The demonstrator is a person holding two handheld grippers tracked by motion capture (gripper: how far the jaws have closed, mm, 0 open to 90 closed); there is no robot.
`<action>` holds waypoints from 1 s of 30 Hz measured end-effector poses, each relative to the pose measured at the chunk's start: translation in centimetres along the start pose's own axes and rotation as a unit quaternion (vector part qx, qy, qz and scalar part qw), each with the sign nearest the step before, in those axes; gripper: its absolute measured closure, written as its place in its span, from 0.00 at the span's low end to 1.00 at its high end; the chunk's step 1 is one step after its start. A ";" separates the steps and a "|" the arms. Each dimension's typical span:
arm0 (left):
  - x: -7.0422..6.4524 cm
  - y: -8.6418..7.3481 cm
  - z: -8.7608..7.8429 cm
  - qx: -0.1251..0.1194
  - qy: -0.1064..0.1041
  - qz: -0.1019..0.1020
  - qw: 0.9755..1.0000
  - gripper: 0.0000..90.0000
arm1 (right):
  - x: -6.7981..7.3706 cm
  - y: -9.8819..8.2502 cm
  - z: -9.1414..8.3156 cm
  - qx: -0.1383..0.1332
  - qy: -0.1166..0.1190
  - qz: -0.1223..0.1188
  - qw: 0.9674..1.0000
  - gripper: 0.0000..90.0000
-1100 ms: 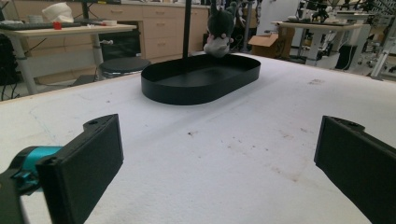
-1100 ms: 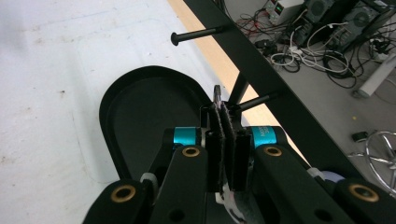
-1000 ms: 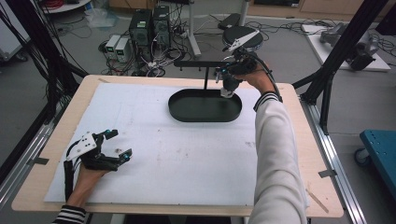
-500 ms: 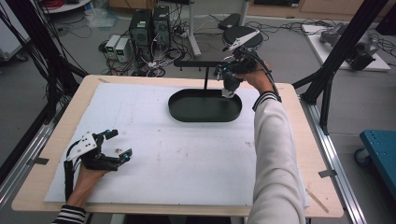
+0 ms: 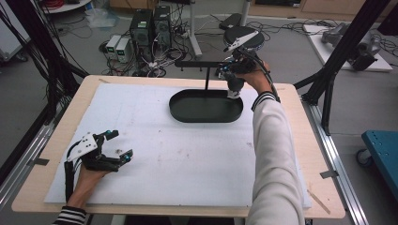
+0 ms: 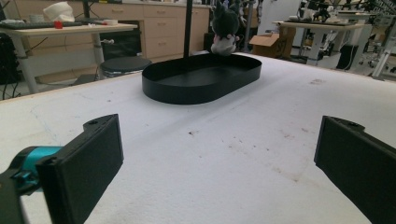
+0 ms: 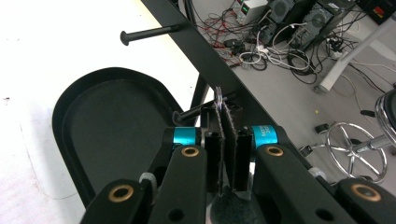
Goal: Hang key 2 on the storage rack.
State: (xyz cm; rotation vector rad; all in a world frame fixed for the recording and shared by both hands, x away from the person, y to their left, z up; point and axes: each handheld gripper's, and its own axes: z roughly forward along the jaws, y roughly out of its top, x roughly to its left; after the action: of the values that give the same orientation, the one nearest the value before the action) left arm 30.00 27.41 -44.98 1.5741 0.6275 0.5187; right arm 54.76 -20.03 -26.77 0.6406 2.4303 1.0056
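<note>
A black oval tray (image 5: 206,117) lies at the back of the white mat, and a black stand with a horizontal bar (image 5: 197,64) rises behind it. My right gripper (image 5: 233,77) hovers over the tray's far right end, shut on the tab of a grey and white plush keychain (image 5: 233,90) that hangs below it. In the right gripper view the jaws (image 7: 226,121) pinch that tab, and its silver ring (image 7: 218,97) stands up beside a short peg (image 7: 191,113) of the bar. My left gripper (image 5: 121,144) rests open on the mat at the front left, holding nothing.
A second peg (image 7: 149,32) juts from the bar (image 7: 205,46) further along. Seen from the left gripper view, the tray (image 6: 201,88) and plush keychain (image 6: 223,28) lie far ahead across bare mat. Computers and cables (image 5: 150,33) crowd the floor behind the table.
</note>
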 end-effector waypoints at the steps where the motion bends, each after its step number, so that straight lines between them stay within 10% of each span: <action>1: 0.0 0.0 0.0 0.000 0.001 0.001 1.000 0.02 | 0.0 0.0 0.0 0.000 -0.004 0.002 1.000 0.97; 9: 0.1 0.0 0.0 0.000 0.001 -0.001 1.000 0.02 | 0.1 0.1 -0.3 -0.017 -0.033 -0.001 0.999 0.67; 13: 0.0 0.0 0.0 0.000 0.003 -0.001 1.000 0.02 | 0.3 0.3 -1.1 -0.059 -0.067 0.021 0.996 0.04; 20: 0.0 0.0 0.0 0.001 0.003 0.001 1.000 0.02 | 1.7 1.2 -3.4 -0.104 -0.016 0.041 0.994 0.01; 30: 0.0 0.0 -0.1 0.001 0.002 0.002 1.000 0.02 | 4.4 -0.1 -7.0 -0.144 -0.014 0.053 0.988 0.03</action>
State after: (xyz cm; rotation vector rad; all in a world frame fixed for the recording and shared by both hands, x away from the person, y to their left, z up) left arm 29.98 27.46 -44.97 1.5773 0.6282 0.5238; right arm 47.43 -21.37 -23.28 0.6817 2.1868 1.3492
